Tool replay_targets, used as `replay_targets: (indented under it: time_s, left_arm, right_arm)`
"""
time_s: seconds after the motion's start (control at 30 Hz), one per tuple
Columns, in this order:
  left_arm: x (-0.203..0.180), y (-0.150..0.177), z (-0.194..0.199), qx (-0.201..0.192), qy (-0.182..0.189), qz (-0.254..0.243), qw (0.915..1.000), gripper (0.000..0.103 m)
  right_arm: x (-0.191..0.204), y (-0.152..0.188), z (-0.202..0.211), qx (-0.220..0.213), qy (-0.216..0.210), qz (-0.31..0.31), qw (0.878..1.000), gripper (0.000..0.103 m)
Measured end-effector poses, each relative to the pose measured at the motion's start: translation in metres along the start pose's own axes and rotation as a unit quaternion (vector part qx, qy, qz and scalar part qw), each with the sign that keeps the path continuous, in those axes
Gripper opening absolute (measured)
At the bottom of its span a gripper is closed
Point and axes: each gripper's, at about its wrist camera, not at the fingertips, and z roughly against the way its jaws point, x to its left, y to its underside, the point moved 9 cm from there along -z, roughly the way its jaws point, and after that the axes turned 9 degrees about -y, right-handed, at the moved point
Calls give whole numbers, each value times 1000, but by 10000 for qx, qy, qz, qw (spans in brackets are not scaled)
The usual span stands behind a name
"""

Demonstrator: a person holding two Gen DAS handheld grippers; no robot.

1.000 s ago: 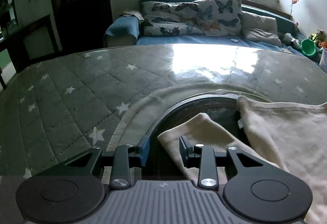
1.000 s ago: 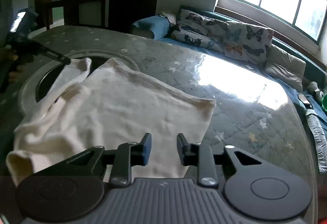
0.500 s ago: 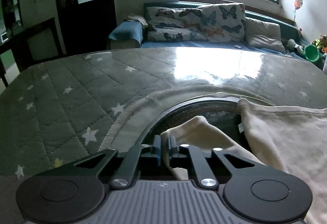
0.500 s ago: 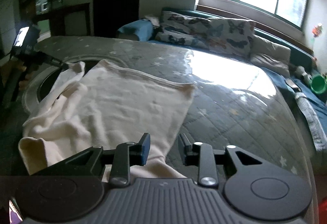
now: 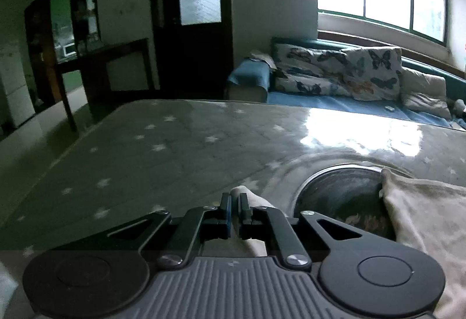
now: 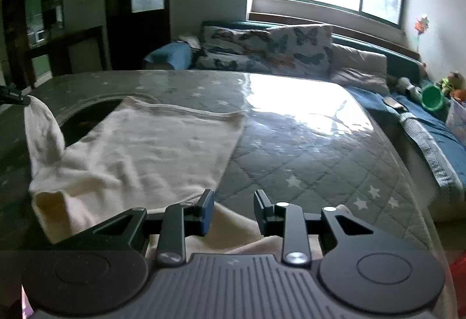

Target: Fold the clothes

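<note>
A cream garment lies spread over the left half of the quilted, star-patterned table. My left gripper is shut on the tip of one cream sleeve and holds it lifted. The right wrist view shows that raised sleeve at the far left, pinched by the left gripper. My right gripper stands open above the garment's near edge, with cream cloth lying under its fingers.
A dark round inset in the table lies partly under the garment. Behind the table stands a blue sofa with butterfly cushions. A dark door and a wooden side table stand at the back left.
My left gripper closed on the sleeve tip and then lifted it up and to the left. My right gripper stayed open and moved toward the garment's near right edge.
</note>
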Motion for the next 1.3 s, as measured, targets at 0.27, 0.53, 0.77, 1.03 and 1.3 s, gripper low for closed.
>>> replay_targets:
  time_s: [0.27, 0.53, 0.77, 1.03, 1.3]
  left_arm:
    - [27, 36, -10, 374, -180, 131, 9991, 5]
    - [36, 36, -2, 306, -253, 208, 9990, 5]
    - [48, 35, 7, 316, -435, 330, 9980, 5]
    - [58, 50, -5, 616, -734, 247, 9951, 5]
    - [71, 64, -15, 912, -745, 211, 9928, 9]
  right_arm:
    - [87, 3, -14, 411, -1413, 524, 9877, 35]
    - [147, 14, -58, 758, -1559, 1778, 9687, 30]
    - [161, 18, -67, 880, -1837, 1965, 9591, 2]
    - [160, 41, -60, 1158, -2063, 2222, 9459, 2]
    - [146, 31, -36, 1104, -2329, 1876, 9478, 9]
